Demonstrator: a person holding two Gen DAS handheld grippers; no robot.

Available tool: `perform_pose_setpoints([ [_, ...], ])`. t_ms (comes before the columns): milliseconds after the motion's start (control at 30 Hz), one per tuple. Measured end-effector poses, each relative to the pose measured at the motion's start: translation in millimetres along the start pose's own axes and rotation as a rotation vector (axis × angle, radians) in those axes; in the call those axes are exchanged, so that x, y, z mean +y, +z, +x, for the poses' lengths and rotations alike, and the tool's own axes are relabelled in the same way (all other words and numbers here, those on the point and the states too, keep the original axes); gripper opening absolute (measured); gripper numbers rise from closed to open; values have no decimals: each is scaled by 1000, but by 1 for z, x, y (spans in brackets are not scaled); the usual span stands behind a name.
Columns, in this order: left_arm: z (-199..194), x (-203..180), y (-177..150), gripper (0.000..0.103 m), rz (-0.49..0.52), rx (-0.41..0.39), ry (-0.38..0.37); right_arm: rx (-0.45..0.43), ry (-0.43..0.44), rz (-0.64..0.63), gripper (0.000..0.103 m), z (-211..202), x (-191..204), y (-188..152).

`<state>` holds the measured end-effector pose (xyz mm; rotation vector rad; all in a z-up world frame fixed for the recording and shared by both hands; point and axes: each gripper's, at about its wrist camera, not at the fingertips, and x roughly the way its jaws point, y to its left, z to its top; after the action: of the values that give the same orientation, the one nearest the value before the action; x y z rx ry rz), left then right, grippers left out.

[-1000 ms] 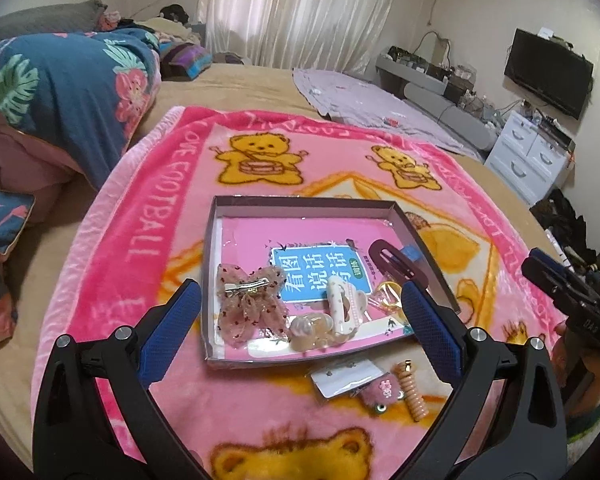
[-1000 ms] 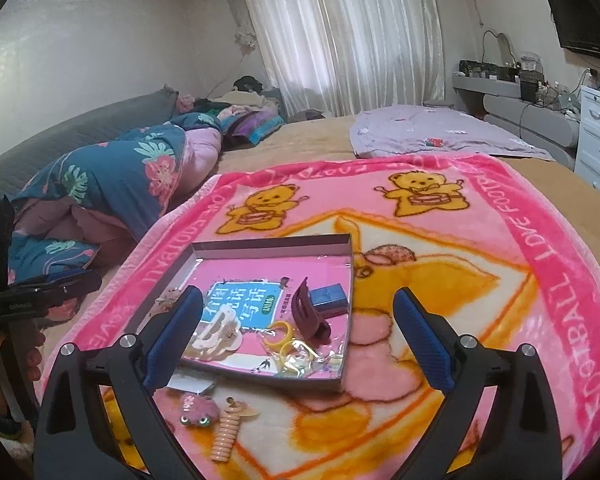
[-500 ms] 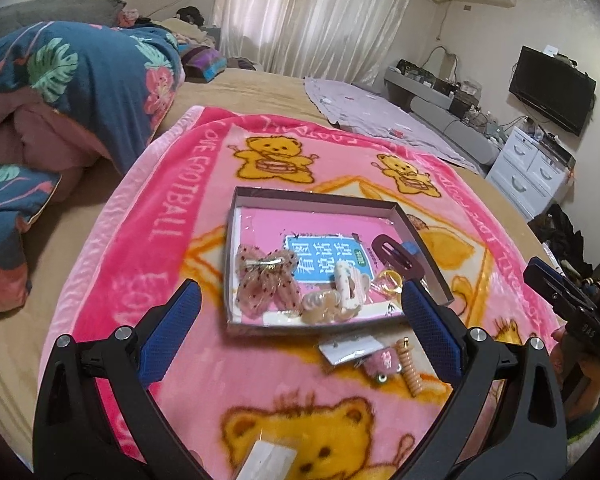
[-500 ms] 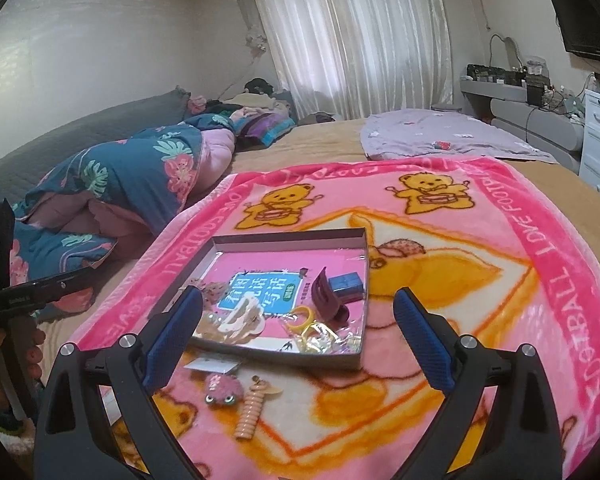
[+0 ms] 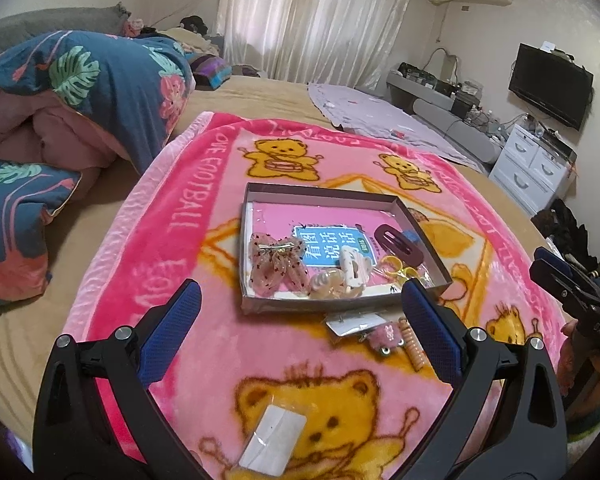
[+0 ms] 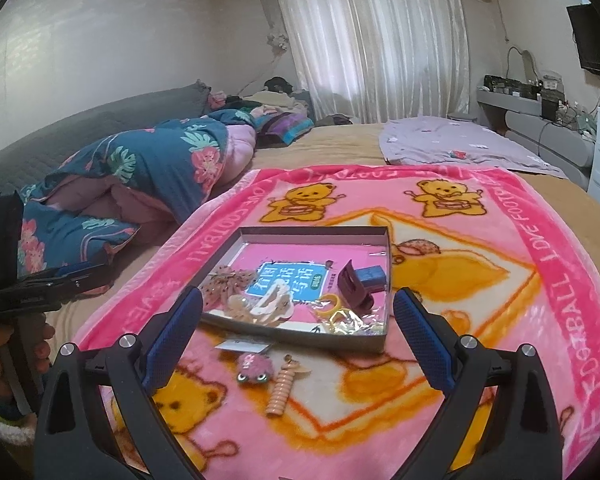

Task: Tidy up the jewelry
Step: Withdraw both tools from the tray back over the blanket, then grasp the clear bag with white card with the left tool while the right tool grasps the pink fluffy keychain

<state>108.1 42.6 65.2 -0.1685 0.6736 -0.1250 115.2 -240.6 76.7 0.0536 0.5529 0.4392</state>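
- On the bed, a pink blanket (image 5: pixel 148 240) carries the box (image 5: pixel 260 307); take that box as the landmark.
- Inside the box lie a bow clip (image 5: pixel 275 263), a dark clip (image 5: pixel 398 243), a white claw clip (image 5: pixel 354 265) and yellow rings (image 5: pixel 400 271), so the sorting looks partly done.
- Just in front of the box, still loose on the blanket: a white card (image 6: pixel 242 345), a fuzzy pink clip (image 6: pixel 254 369) and a peach coil tie (image 6: pixel 283 391).
- Nearer the cameras than these lies a small packet (image 5: pixel 273 439).
- Left tongs (image 5: pixel 300 334) and right tongs (image 6: pixel 296 340) both stand wide and empty, hovering short of the box.
- My judgement: take the coil tie first, pinching across its middle and pressing lightly so the plush doesn't catch.
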Motion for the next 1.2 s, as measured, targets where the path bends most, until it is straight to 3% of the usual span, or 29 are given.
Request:
perform_pose_setpoints([
  [833,-15,-4,-52,94,66,64,38,73,19,-58,95,-14,27,-34],
  [1200,-4,2,-81,93,89,140,32,117,50,-95,95,-4,43,-42],
])
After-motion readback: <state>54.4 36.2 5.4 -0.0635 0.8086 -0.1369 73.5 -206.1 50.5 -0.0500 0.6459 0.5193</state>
